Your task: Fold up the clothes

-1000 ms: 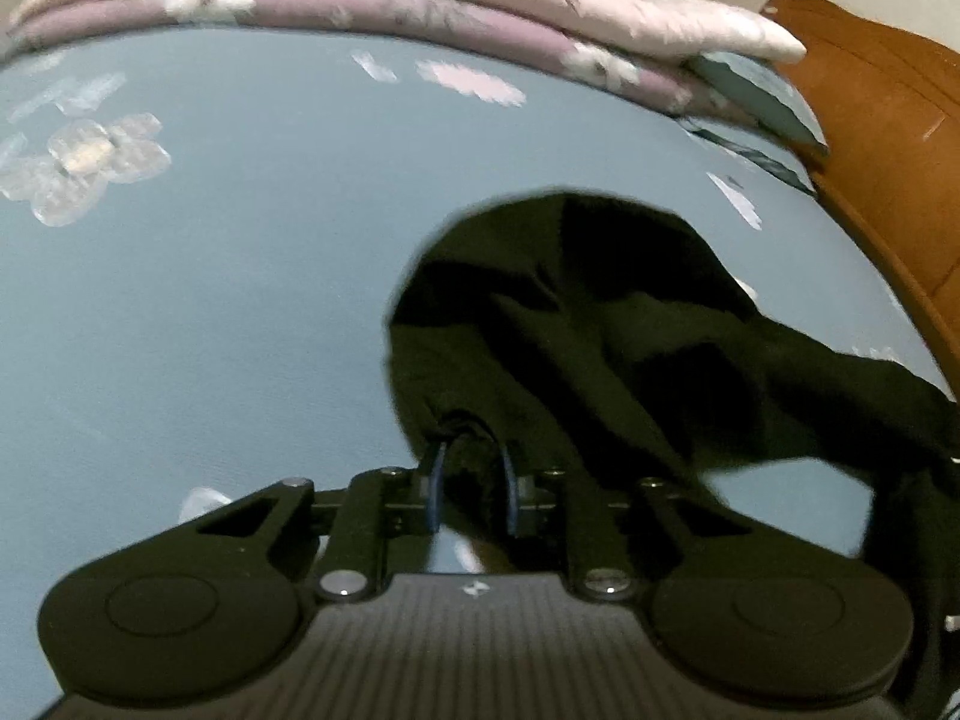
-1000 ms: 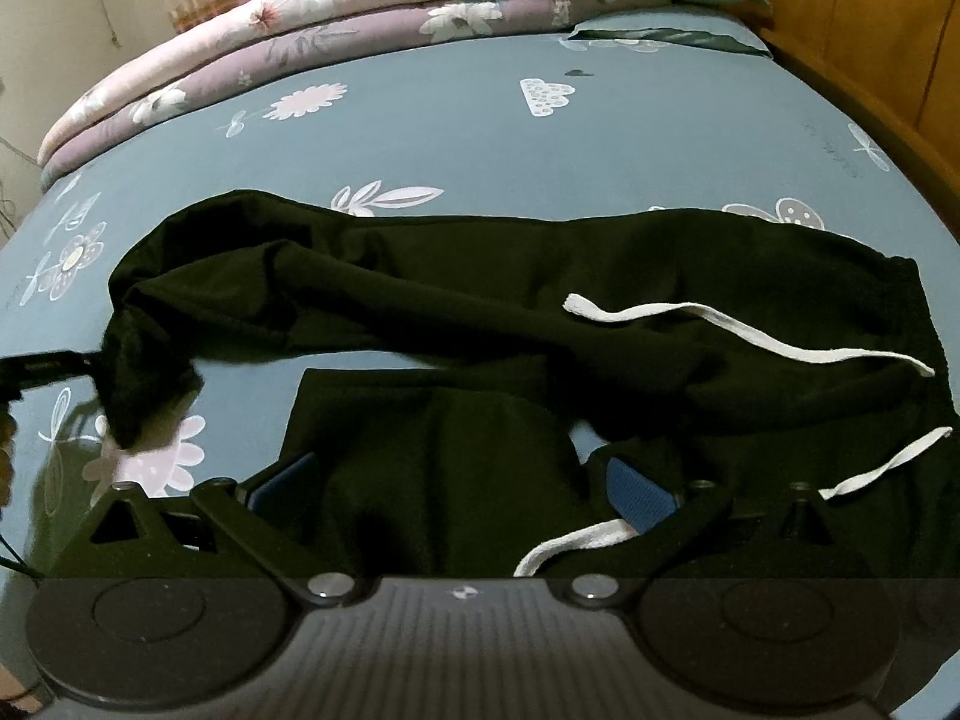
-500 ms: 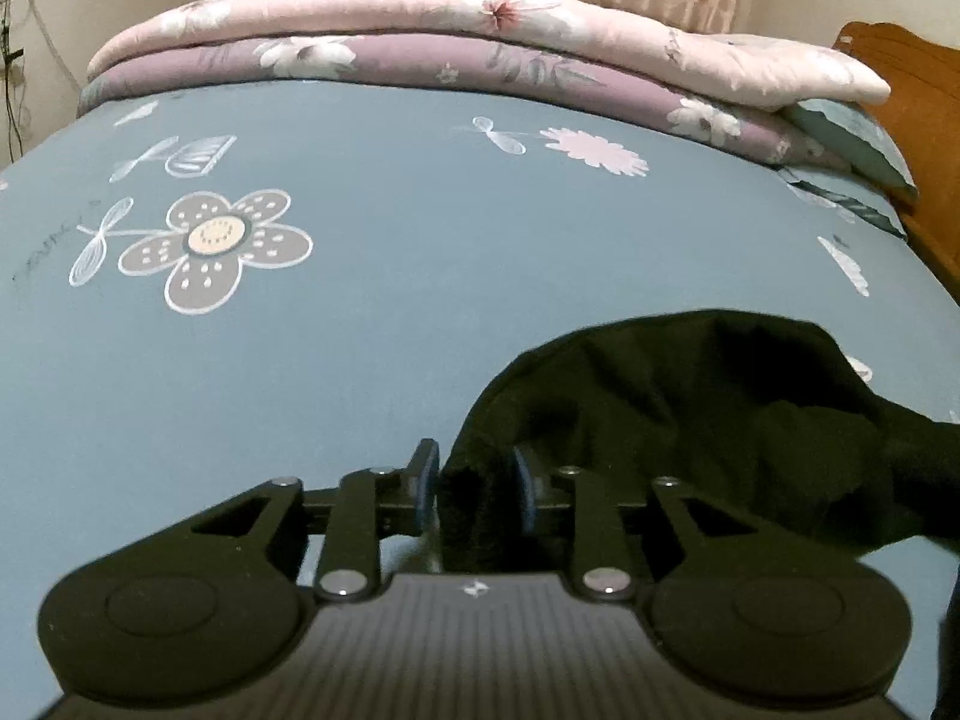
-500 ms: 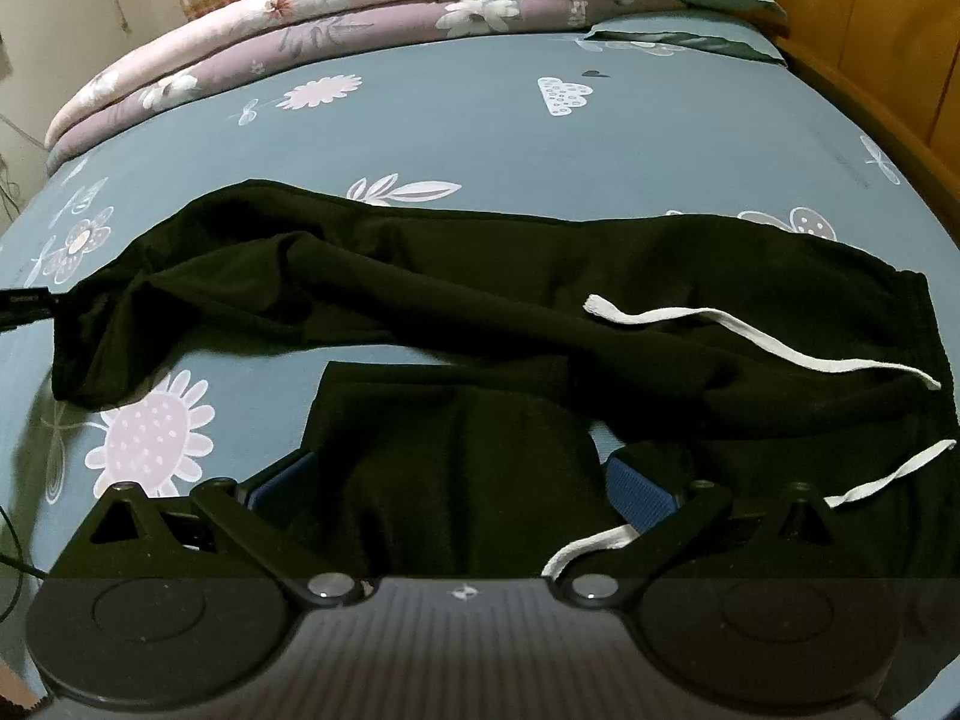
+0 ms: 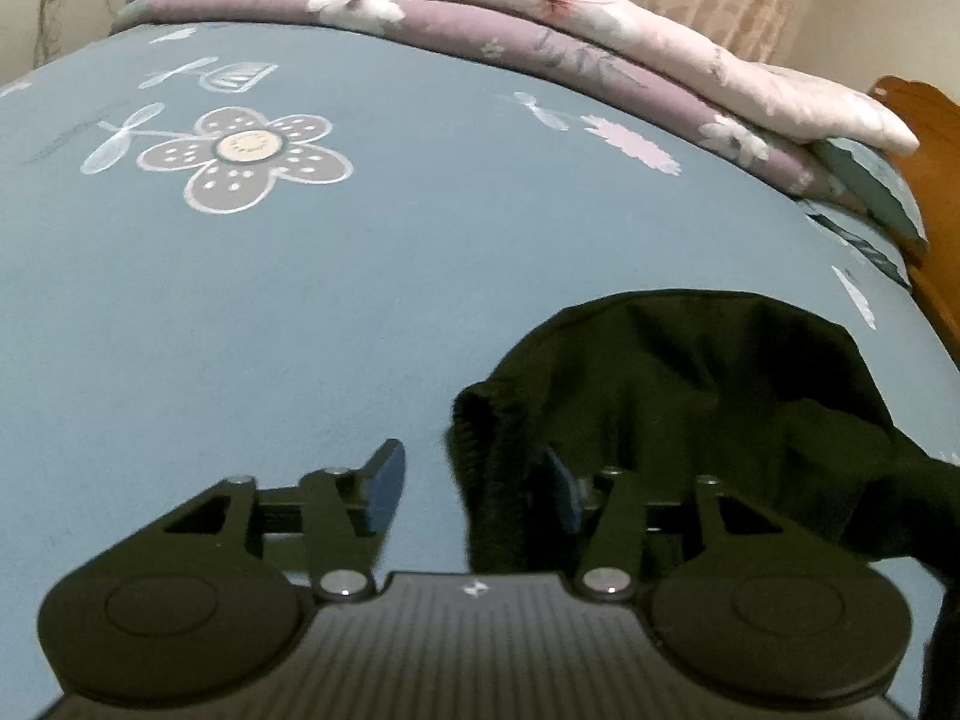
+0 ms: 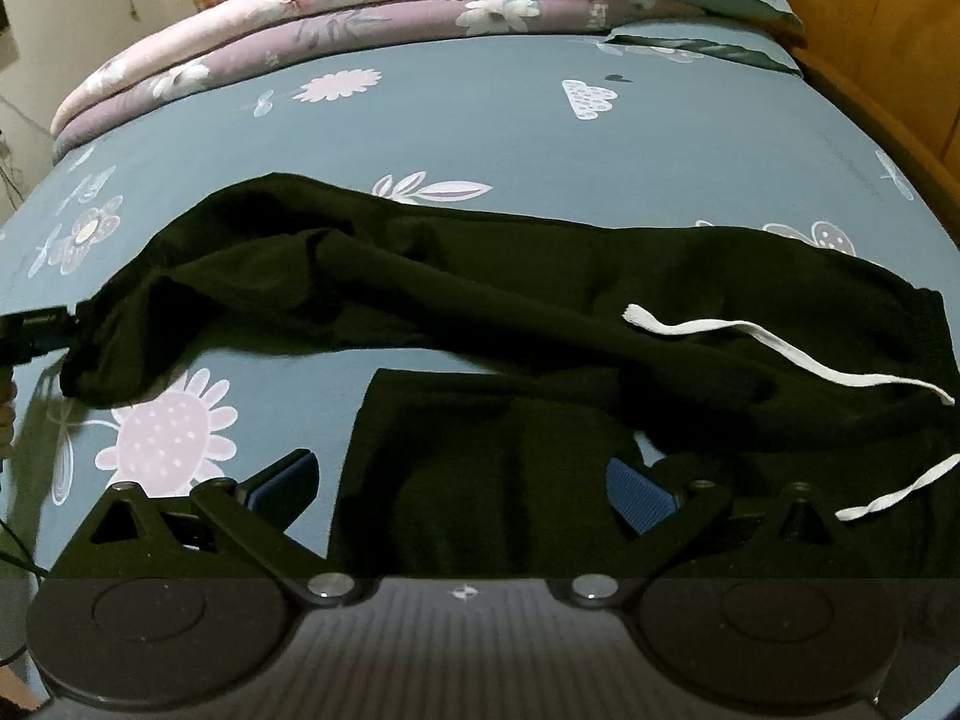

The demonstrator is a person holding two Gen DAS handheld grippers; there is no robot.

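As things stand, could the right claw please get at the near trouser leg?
Probably yes: the right claw is open with the near trouser leg already lying between its fingers, nothing on top.

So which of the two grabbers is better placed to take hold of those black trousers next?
Probably the left gripper: its open fingers flank the leg cuff of the black trousers. The right gripper is open too, over flat mid-fabric, with no edge to pinch.

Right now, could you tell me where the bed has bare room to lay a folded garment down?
Free: the blue sheet between the black trousers and the stacked quilts. Crowded: near side, around the right gripper and drawstring.
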